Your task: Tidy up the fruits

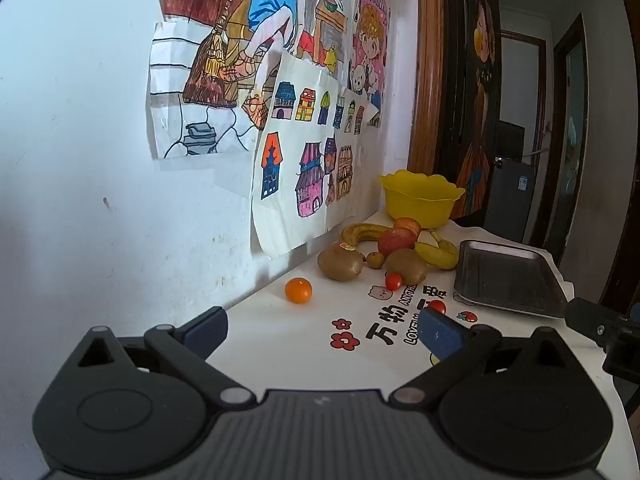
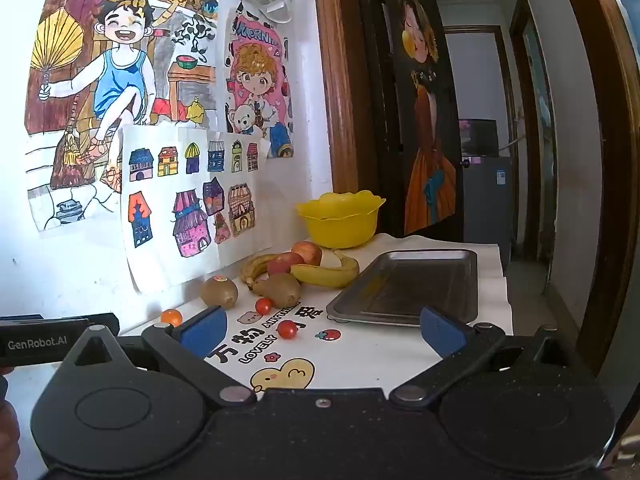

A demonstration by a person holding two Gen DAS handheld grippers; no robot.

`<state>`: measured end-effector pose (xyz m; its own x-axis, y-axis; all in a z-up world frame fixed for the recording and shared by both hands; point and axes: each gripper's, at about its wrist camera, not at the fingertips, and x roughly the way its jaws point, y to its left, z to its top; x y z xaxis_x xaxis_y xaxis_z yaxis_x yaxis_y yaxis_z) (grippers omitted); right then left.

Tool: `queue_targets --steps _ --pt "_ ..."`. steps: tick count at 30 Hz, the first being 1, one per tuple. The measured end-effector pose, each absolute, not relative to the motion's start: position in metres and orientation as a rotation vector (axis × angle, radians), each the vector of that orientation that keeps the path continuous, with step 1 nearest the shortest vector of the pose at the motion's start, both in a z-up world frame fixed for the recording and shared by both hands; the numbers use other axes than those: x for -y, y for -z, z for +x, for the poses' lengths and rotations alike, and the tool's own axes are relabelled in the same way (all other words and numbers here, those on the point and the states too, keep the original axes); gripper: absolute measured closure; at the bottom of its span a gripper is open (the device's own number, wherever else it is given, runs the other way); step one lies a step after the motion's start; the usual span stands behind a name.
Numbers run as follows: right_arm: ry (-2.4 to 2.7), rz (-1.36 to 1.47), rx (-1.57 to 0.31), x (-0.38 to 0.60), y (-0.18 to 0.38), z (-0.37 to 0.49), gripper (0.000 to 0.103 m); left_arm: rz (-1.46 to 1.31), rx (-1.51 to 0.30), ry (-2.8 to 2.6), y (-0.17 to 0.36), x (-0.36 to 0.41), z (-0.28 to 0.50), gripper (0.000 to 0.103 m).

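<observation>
Fruit lies in a loose heap along the wall: two kiwis (image 1: 340,261) (image 2: 219,291), two red apples (image 1: 397,240) (image 2: 307,252), bananas (image 1: 438,254) (image 2: 325,272), a small orange (image 1: 298,290) (image 2: 171,316) and cherry tomatoes (image 1: 393,281) (image 2: 287,329). Behind them stands a yellow bowl (image 1: 420,199) (image 2: 340,218). A metal tray (image 1: 506,278) (image 2: 404,288) lies to the right. My left gripper (image 1: 320,334) is open and holds nothing, short of the orange. My right gripper (image 2: 324,330) is open too, nothing gripped, with one tomato on the table between its fingers.
The white printed tablecloth (image 1: 360,344) (image 2: 360,356) covers the table against a wall hung with drawings (image 1: 288,184). The table ends at the right by a doorway (image 2: 480,120). The other gripper's body (image 1: 600,328) (image 2: 48,342) shows at each view's edge.
</observation>
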<state>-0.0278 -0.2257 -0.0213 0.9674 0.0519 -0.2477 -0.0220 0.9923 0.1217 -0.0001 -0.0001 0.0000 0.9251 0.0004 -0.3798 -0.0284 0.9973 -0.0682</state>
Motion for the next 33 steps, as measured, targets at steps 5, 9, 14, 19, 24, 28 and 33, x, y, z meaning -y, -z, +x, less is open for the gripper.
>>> queue_targets --steps 5,9,14,19,24,28,33 --pt "-0.038 0.12 -0.253 0.226 0.021 -0.028 0.001 -0.073 -0.39 -0.013 0.0 0.0 0.0 0.001" --pt "-0.038 0.12 -0.257 0.227 0.022 -0.026 0.001 -0.073 -0.392 -0.013 0.001 -0.001 0.0 0.001" --pt "-0.041 0.117 -0.257 0.228 0.021 -0.025 0.001 -0.068 -0.395 -0.011 0.0 0.001 0.002 0.001" --pt "-0.044 0.115 -0.256 0.226 0.021 -0.024 0.001 -0.06 -0.396 -0.013 -0.001 0.003 0.004 0.001" --pt "-0.051 0.115 -0.254 0.228 0.021 -0.026 0.001 -0.065 -0.395 -0.02 -0.002 0.002 0.005 0.001" --pt "-0.048 0.121 -0.269 0.229 0.02 -0.016 0.001 -0.063 -0.403 -0.023 -0.001 0.003 0.008 0.001" --pt "-0.044 0.123 -0.281 0.229 0.023 -0.014 0.001 -0.057 -0.407 -0.019 0.0 0.003 0.01 0.001"
